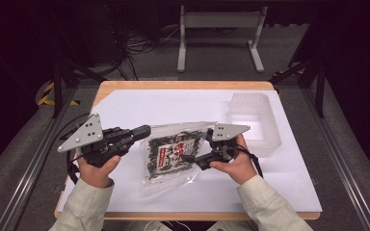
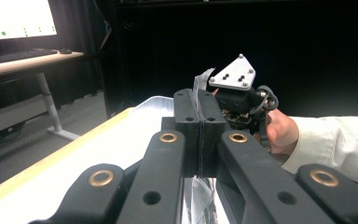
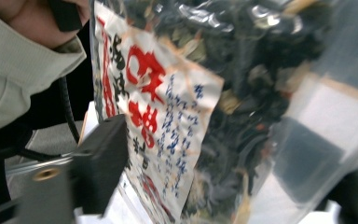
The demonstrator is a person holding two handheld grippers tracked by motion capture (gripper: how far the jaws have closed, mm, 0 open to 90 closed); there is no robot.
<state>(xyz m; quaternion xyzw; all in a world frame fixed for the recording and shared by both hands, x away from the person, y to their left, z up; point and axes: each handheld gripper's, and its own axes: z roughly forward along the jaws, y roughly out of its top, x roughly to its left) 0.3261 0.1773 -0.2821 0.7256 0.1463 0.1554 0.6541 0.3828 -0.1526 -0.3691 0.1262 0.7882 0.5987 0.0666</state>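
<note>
White paper [image 1: 270, 183] covers most of a wooden table [image 1: 183, 85] at the middle of the high view, with dark floor, cables and a grey stand behind it. Counted: one bag [image 1: 173, 154], one clear tub [image 1: 255, 122], two grippers, two hands.

The bag is a clear packet of dark dried leaves with a white label printed in red and blue. It sits at the centre of the frame, held between the two grippers and partly lifted off the paper. The tub stands empty at the upper right, just beside the bag's top corner.

The left gripper [image 1: 142, 131], at centre left, has its jaws pressed together on the bag's clear top edge; in the left gripper view [image 2: 199, 135] a thin strip of film sticks up between the closed pads. The right gripper [image 1: 192, 158], right of centre, has its jaws spread around the bag's right side; in the right gripper view the bag [image 3: 200, 107] lies between the two jaws, one at lower left and one seen blurred through the film at the right. I cannot tell whether they press it.

Open paper lies along the bottom edge, at the lower right corner and across the top left of the table.
</note>
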